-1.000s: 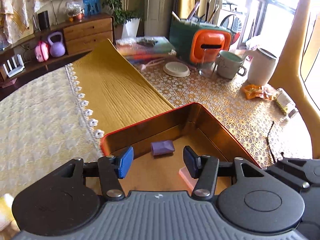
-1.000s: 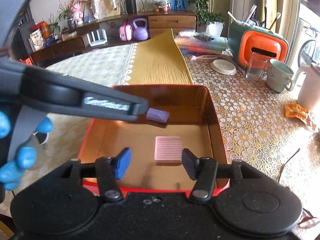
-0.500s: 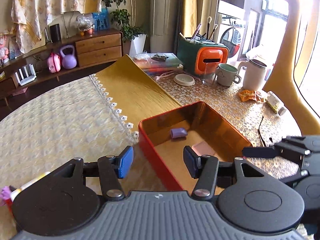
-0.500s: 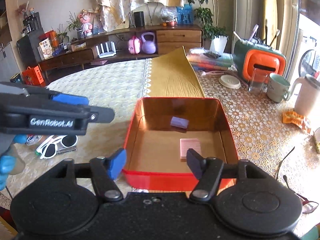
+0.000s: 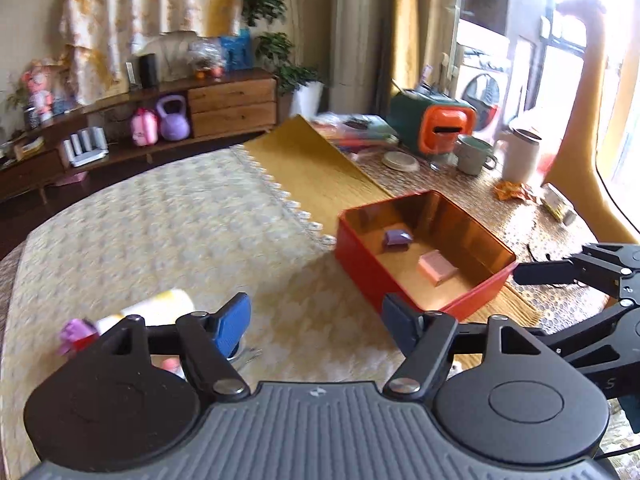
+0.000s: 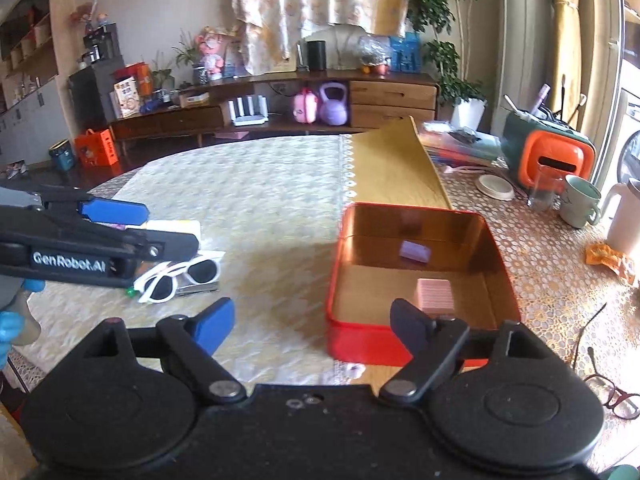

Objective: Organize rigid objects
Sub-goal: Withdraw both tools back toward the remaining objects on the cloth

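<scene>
Red tin (image 6: 404,216) holds two blocks, one purple (image 6: 415,250), one pink (image 6: 435,294); both claws spread, empty.

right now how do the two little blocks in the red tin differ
The purple block is smaller and smooth; the pink block is larger, squarer, with ridged lines across its top. The purple block lies close to the far wall of the red tin; the pink block lies nearer the front wall. Both lie flat on the tin's floor, apart from each other, with no claw touching them.
</scene>
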The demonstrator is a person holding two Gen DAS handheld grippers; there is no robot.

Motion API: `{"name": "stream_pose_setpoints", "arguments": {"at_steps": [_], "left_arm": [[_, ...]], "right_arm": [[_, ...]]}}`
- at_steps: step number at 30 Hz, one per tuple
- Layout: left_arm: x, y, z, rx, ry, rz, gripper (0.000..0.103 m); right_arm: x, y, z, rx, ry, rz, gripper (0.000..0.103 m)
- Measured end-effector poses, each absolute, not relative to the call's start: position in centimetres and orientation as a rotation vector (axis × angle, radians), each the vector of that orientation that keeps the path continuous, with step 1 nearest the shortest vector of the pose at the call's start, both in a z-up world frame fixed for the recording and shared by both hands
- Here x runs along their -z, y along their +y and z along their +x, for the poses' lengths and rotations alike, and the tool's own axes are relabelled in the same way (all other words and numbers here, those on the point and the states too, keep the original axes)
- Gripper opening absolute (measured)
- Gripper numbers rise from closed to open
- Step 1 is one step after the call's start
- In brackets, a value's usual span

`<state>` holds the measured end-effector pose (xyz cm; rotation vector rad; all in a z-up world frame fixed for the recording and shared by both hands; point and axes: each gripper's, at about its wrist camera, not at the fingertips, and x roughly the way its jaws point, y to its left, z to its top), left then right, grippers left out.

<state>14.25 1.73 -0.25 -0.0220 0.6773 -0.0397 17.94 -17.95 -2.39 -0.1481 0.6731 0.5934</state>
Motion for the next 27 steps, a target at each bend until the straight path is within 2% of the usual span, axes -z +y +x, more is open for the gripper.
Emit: {"name": "stream_pose_setpoints", "arguments": {"at_steps": [9, 11, 13, 27], "left_arm": [[1.1, 6.1, 9.4, -0.079, 0.646, -0.077, 0.074], [1.6, 7.2, 8.4, -0.114, 0.644, -0.091, 0.087], [2.1, 8.2, 7.3, -0.15, 0.627, -0.1, 0.088], [7.0, 11.8, 5.6, -0.244, 0.669, -0.131, 0.088]], "right_arm": [[2.5, -16.4, 15.8, -0.661, 0.635, -0.103, 0.096], [2.7, -15.9, 15.4, -0.678, 0.626, -0.102, 0.098], [2.7, -15.3, 15.1, -0.695, 0.617, -0.101, 0.103], [4.3, -11.5, 14.6, -0.733, 0.653, -0.098, 0.103]]}}
